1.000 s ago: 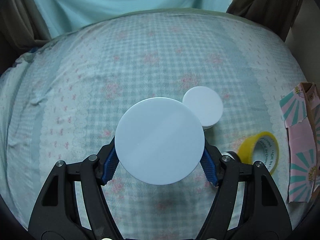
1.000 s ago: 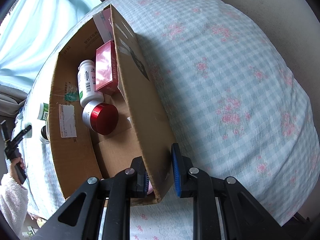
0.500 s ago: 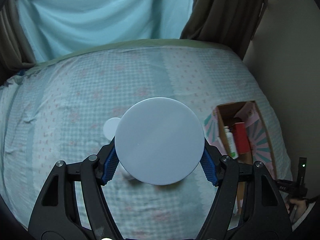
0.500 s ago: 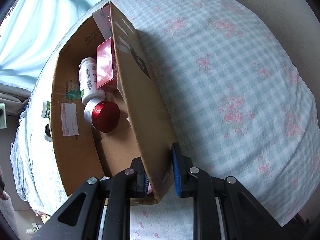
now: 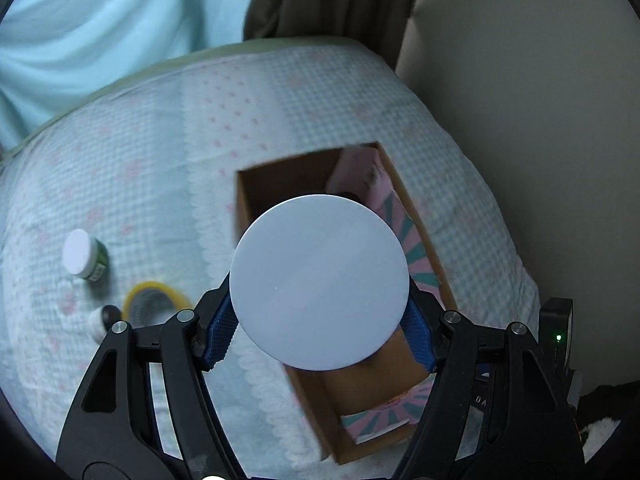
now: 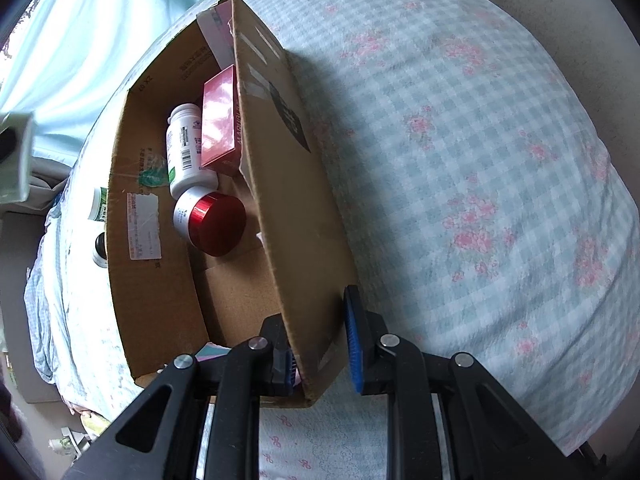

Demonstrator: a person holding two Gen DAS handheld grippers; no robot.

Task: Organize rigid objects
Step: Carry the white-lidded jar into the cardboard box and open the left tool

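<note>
My left gripper (image 5: 320,334) is shut on a white-lidded round jar (image 5: 319,282) and holds it in the air above the open cardboard box (image 5: 416,220). In the right wrist view my right gripper (image 6: 320,354) straddles the near corner of the box wall (image 6: 296,216), one pad inside and one outside; a gap shows at the outer pad. Inside the box lie a red-lidded jar (image 6: 214,220), a white pill bottle (image 6: 185,148) and a red carton (image 6: 219,120).
On the checked bedspread left of the box lie a white-capped green bottle (image 5: 85,254), a yellow tape roll (image 5: 154,304) and a small dark-topped item (image 5: 102,318). A wall (image 5: 520,80) and curtains (image 5: 100,20) stand beyond the bed.
My left gripper has swung right with the jar, from over the bedspread items to above the box. The right gripper has stayed at the box corner.
</note>
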